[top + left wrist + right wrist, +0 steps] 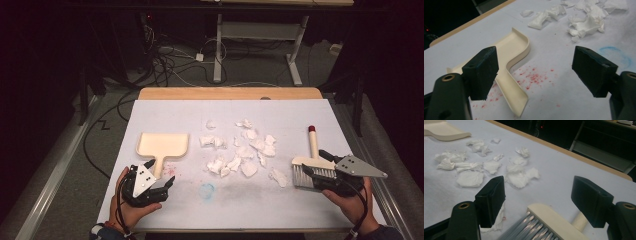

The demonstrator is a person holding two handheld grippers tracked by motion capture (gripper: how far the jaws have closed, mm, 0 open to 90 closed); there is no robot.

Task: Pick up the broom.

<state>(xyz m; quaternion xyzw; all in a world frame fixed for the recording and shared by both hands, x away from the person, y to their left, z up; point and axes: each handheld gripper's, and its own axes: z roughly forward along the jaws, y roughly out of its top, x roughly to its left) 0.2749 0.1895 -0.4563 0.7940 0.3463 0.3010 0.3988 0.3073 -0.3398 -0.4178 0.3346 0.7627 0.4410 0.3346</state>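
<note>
Fingers [482, 72] of left gripper [159, 175]: released, spread wide, nothing grasped; dustpan handle lies between them on bench [280, 112]. Fingers [491, 200] of right gripper [315, 162]: released, spread wide over brush head, not pressing it. Dustpan [162, 145]: cream, left side of bench, handle toward near edge. Brush [310, 165]: right side, red-tipped handle pointing far. Crumpled paper scraps [240, 152]: scattered mid-bench, between dustpan and brush.
</note>
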